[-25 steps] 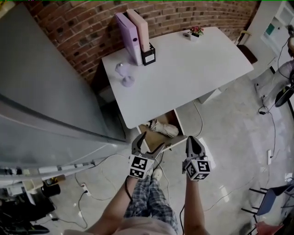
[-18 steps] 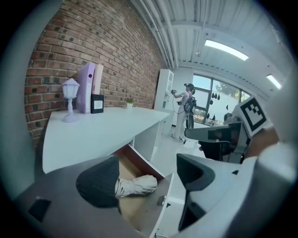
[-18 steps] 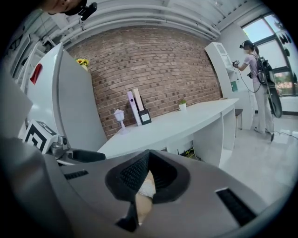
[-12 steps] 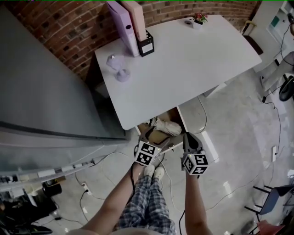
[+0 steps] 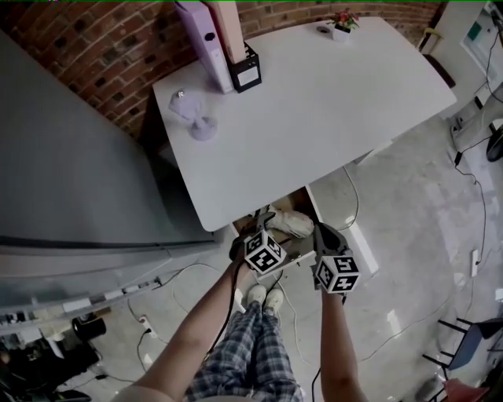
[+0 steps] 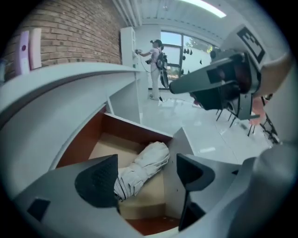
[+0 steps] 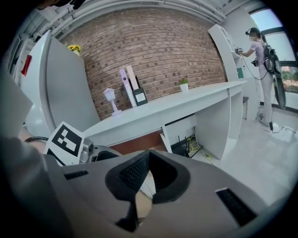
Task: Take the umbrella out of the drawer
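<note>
**Umbrella (image 5: 289, 222) in the open drawer, left claw spread above it**

Folded, pale and creased, lying aslant on the brown floor of the drawer (image 6: 135, 131), under the front edge of the white table (image 5: 330, 102). Framed in the left gripper view between the two dark pads (image 6: 98, 179) of the left claw (image 6: 144, 176), spread wide over the umbrella's near end; touching or not, cannot tell. Right claw (image 7: 148, 173) pressed together at the tips, pinching nothing, held just to the right of the left claw at the drawer's front. Both held out low, above the person's checked trousers (image 5: 251, 353) and pale shoes (image 5: 264, 297). On the table, well apart from the drawer: two upright binders (image 5: 203, 39) by a black holder (image 5: 245, 74), a small lilac lamp (image 5: 192, 118), a potted plant (image 5: 343, 20) at the far corner. Red brick wall (image 7: 153, 51) behind.
</note>
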Motion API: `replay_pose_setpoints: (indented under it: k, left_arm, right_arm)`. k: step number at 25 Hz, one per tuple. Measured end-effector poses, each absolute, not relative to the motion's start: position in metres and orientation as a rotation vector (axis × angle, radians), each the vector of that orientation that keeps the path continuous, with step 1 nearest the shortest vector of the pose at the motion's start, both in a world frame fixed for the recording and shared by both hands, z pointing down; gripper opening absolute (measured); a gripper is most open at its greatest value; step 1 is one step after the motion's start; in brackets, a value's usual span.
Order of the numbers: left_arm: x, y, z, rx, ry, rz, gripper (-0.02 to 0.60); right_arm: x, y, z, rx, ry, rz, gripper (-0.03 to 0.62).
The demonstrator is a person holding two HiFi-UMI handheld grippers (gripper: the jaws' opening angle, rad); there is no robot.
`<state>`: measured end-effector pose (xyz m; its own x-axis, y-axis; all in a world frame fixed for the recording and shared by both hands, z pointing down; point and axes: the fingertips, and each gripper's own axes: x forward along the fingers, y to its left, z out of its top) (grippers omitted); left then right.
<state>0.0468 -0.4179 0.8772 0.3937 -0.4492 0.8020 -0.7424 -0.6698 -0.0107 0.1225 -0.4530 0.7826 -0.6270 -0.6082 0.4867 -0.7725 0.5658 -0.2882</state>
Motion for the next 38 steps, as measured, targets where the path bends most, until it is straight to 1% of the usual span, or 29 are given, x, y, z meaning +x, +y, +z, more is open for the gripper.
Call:
replay_pose_setpoints:
  k: [4,12,20,25,32,33,36,38]
  left_arm:
    - [0.044,-0.424,0.909,2.340,-0.952,1.368,0.385]
    - [0.039,-0.431,0.968,2.417,-0.660,1.932,0.385]
    - [0.027,-0.434,1.016,2.393,-0.427,2.261,0.385]
    - [0.024,-0.444,1.040,2.375,-0.374,2.348,0.385]
    - [0.026,-0.444,1.050,2.426,-0.331,2.312,0.383]
    - [0.027,-0.444,1.049,2.431,-0.333,2.306,0.378]
    - [0.028,-0.447,1.043,2.438,-0.359,2.304,0.307]
    - [0.030,-0.446,1.038,2.446,-0.372,2.307,0.288]
  right_arm:
    - [0.119,-0.460,0.801,1.124,-2.454,0.699,0.018]
    - [0.120,-0.468,0.830,1.068,-2.435,0.741,0.018]
    - [0.115,-0.477,0.851,1.059,-2.411,0.743,0.018]
    - [0.120,-0.480,0.860,1.072,-2.399,0.747,0.018]
    - [0.135,-0.482,0.866,1.136,-2.394,0.736,0.018]
    - [0.137,-0.481,0.865,1.145,-2.393,0.737,0.018]
    - [0.142,-0.477,0.862,1.154,-2.390,0.735,0.018]
    - [0.148,-0.474,0.859,1.165,-2.381,0.736,0.018]
